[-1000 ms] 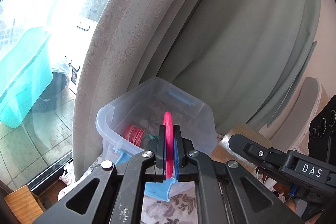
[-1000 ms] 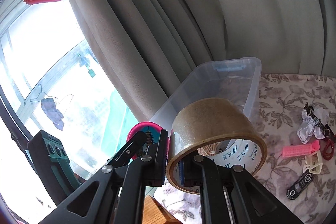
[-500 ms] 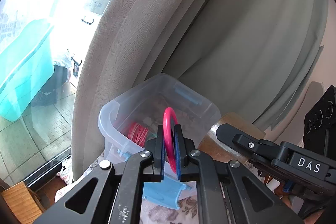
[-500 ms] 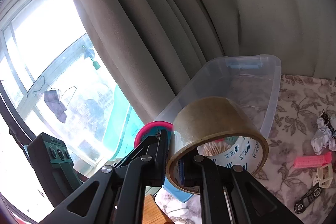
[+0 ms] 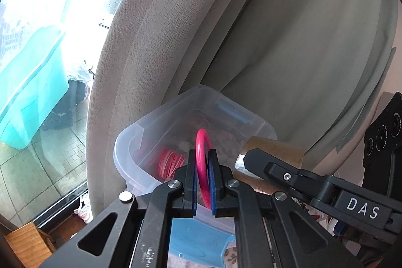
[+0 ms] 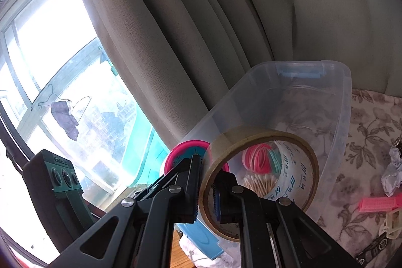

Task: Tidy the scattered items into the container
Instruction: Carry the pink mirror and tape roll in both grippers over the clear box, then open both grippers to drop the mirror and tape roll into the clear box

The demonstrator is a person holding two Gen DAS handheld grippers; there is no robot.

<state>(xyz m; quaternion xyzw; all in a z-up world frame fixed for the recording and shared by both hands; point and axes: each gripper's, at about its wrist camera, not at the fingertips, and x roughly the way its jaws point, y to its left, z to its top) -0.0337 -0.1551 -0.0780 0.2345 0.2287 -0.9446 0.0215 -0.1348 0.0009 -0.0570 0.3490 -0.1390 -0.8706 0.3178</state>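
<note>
A clear plastic bin (image 5: 155, 122) with blue latches stands by the curtain; it also shows in the right wrist view (image 6: 344, 102). Inside lie a pink rubber-band bundle (image 6: 256, 157) and cotton swabs (image 6: 258, 182). My left gripper (image 5: 203, 186) is shut on a pink ring (image 5: 201, 142), held upright above the bin's near edge. My right gripper (image 6: 207, 190) is shut on the wall of a brown tape roll (image 6: 261, 140), held over the bin's near end. The tape roll (image 5: 273, 147) and right gripper show at the right of the left wrist view.
On the floral cloth (image 6: 364, 122) to the right lie a pink hair roller (image 6: 379, 204), crumpled white paper (image 6: 394, 175), a cream clip (image 6: 392, 220) and a small toy car (image 6: 371, 246). Grey curtains (image 5: 289, 42) hang behind the bin. A window (image 6: 50, 82) is at the left.
Both grippers have moved forward toward the bin with their loads. The bin looks larger and its contents show through the tape roll.
</note>
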